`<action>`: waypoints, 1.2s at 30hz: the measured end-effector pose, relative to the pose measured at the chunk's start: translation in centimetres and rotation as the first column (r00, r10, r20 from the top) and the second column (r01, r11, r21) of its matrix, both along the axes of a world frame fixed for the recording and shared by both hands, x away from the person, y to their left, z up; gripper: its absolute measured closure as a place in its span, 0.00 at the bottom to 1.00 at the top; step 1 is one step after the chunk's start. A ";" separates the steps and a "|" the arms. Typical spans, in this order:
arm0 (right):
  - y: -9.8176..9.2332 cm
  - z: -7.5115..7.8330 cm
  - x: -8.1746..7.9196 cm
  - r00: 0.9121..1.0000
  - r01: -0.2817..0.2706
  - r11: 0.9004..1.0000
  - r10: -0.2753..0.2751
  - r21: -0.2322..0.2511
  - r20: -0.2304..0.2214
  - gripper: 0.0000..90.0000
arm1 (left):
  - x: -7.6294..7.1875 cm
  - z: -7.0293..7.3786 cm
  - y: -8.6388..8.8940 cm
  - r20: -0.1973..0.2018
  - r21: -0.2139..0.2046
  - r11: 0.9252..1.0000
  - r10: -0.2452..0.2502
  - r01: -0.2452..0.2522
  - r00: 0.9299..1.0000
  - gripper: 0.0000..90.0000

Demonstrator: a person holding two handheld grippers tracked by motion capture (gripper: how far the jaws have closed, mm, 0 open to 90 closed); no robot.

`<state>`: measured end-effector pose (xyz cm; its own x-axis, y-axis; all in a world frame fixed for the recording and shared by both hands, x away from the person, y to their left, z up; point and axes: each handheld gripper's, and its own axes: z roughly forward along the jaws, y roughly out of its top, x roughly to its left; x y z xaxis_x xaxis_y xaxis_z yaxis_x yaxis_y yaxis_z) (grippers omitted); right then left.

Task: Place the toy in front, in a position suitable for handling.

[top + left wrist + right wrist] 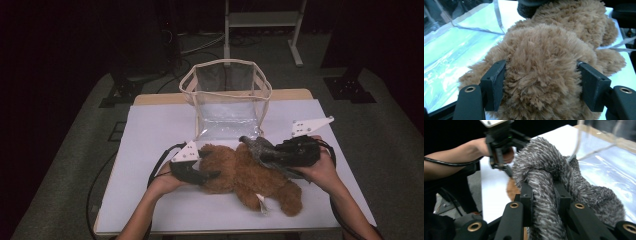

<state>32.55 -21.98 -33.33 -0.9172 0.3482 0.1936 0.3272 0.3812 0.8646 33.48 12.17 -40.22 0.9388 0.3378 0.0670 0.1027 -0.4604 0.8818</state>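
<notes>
Left tongs clamp the brown teddy bear lying near-centre on the surface; right tongs grip a grey plush toy above it. Clear bag stands just behind.

Both forearms reach in over the table's near edge. The left gripper lies low, jaws spread and pressing inward; the right gripper points left, jaws clamped nearly together.
</notes>
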 end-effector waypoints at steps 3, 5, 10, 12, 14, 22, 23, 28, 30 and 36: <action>1.2 -0.1 0.0 1.000 -0.030 1.000 0.030 -0.004 -0.009 0.81 | 0.1 0.1 -0.2 0.002 -0.005 1.000 0.021 -0.021 1.000 0.33; 1.9 -0.3 0.2 0.999 -0.036 0.999 0.035 -0.029 -0.011 0.81 | 0.2 0.1 -0.2 0.001 -0.009 1.000 0.022 -0.022 1.000 0.32; 2.2 -1.7 1.4 1.000 -0.001 0.996 -0.002 -0.090 -0.031 0.81 | 0.1 0.5 0.2 0.001 0.015 1.000 0.000 0.000 1.000 0.27; 1.6 -2.2 1.9 0.999 0.033 0.993 -0.037 -0.113 -0.037 0.81 | -0.1 0.7 0.5 0.007 0.020 1.000 -0.023 0.023 1.000 0.26; 0.9 -2.6 2.3 0.997 0.058 0.992 -0.064 -0.113 -0.047 0.81 | -0.2 0.7 0.8 0.008 0.041 0.998 -0.038 0.037 0.999 0.24; -0.2 -1.9 1.7 0.996 0.062 0.995 -0.067 -0.084 -0.057 0.81 | -0.3 -0.4 1.2 -0.049 0.044 0.995 -0.083 0.085 0.995 0.39; 0.0 -1.6 1.5 0.997 0.050 0.996 -0.054 -0.073 -0.054 0.81 | -0.3 -0.4 1.0 -0.052 0.029 0.997 -0.076 0.077 0.996 0.40; 2.4 0.3 0.2 0.999 -0.034 0.999 0.034 -0.039 -0.014 0.81 | -0.7 -0.2 -0.7 -0.044 0.035 0.996 -0.079 0.080 0.996 0.42; 3.7 0.3 -0.1 0.998 -0.064 0.997 0.063 -0.052 -0.008 0.81 | -1.0 -0.2 -1.3 -0.038 0.041 0.995 -0.089 0.091 0.995 0.42; 4.5 -2.4 1.0 1.000 -0.017 0.987 0.014 -0.158 -0.024 0.81 | -1.2 -0.2 -1.4 -0.015 0.050 0.994 -0.100 0.100 0.995 0.39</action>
